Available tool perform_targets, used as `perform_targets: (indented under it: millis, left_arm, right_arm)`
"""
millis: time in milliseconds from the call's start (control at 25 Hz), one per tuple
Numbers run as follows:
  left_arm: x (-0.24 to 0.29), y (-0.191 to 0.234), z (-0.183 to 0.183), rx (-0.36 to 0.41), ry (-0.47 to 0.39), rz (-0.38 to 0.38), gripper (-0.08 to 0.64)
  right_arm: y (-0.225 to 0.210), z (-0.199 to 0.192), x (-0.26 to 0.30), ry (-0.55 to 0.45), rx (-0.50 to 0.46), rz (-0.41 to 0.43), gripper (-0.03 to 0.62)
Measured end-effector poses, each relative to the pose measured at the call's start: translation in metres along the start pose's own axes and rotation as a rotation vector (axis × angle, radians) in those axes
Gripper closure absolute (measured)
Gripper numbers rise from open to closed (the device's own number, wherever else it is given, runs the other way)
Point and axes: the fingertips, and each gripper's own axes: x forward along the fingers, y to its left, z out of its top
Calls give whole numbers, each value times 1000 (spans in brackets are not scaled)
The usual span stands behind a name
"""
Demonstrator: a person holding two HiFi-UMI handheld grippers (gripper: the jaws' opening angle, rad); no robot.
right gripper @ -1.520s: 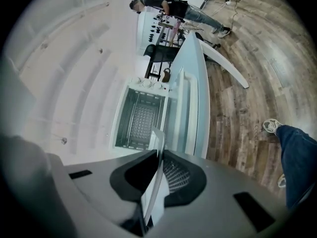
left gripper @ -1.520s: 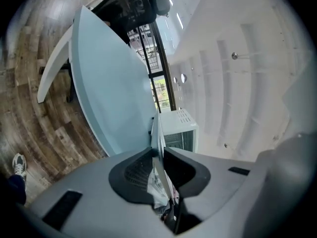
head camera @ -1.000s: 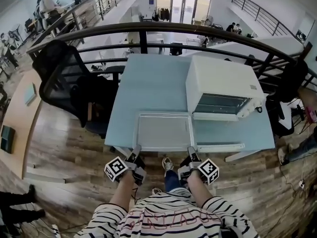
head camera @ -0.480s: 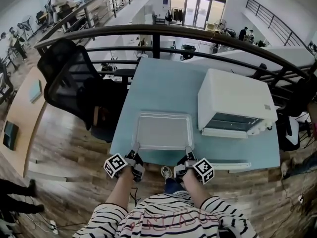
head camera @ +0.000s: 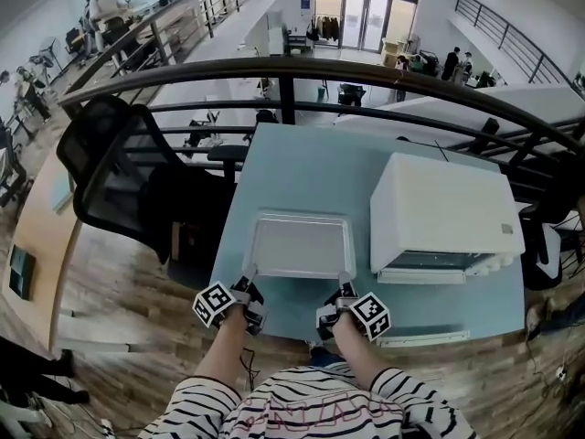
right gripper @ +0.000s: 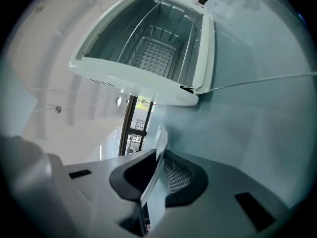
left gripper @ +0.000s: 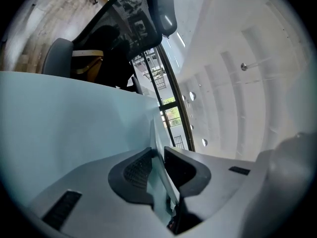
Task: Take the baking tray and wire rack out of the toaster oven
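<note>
Both grippers hold a shallow silver baking tray (head camera: 302, 245) by its near rim, over the light blue table (head camera: 302, 167), left of the white toaster oven (head camera: 448, 213). The left gripper (head camera: 249, 288) is shut on the tray's near left corner, and the rim (left gripper: 156, 133) runs edge-on between its pads (left gripper: 157, 157). The right gripper (head camera: 342, 291) is shut on the near right corner, with the rim (right gripper: 159, 145) between its pads (right gripper: 161, 165). In the right gripper view the oven (right gripper: 99, 48) stands open, with the wire rack (right gripper: 153, 53) inside it and the door (right gripper: 207, 48) folded down.
A black mesh office chair (head camera: 128, 176) stands at the table's left side. A curved black railing (head camera: 292, 67) runs behind the table. The oven's open door (head camera: 420, 338) juts toward the table's near right edge. Wooden floor (head camera: 101, 291) lies around it.
Both grippers have carried the tray away from the oven's mouth, leftward and farther in over the table. Both grips look the same as before.
</note>
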Motion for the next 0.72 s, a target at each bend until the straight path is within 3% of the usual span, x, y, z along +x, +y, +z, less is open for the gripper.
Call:
perform_targets:
  millis: [720]
  left_arm:
    - [127, -5, 73, 87, 24, 46, 480]
  right_arm:
    - [29, 25, 127, -35, -22, -21, 529]
